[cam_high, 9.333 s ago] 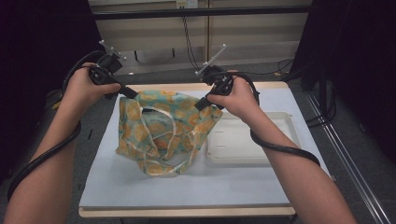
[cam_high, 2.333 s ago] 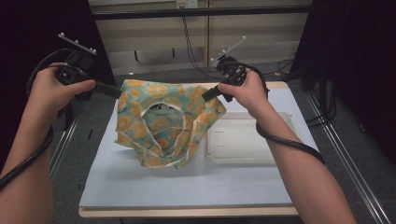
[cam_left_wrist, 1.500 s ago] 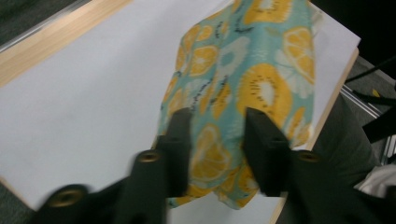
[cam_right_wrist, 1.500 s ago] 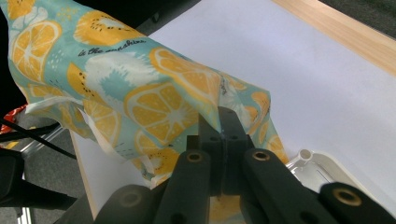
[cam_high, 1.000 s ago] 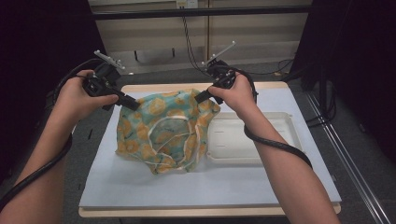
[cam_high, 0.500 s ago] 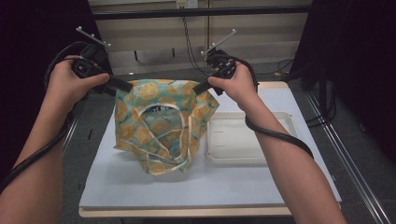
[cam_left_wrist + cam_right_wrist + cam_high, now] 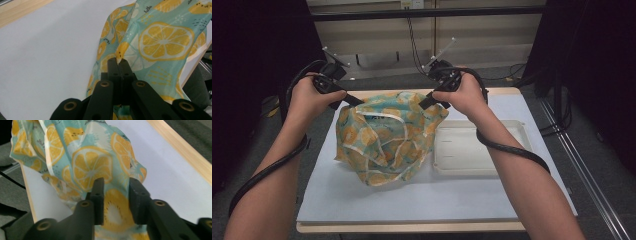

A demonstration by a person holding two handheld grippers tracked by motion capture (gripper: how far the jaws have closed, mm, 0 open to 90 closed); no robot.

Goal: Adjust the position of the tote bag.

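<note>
cloth (image 7: 387, 140) bunched, left tool (image 7: 118, 60) pinching edge

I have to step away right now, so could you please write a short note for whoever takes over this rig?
Left gripper: fingers shut on one top corner of the lemon-print cloth.
Right gripper: fingers open, cloth lying between them, not pinched.
Cloth hangs crumpled between both grippers, its lower part resting on the white mat; white tray sits beside it, toward the right gripper.
Done: cloth lifted.
Left, probably: close the right gripper, then spread or fold.
</note>
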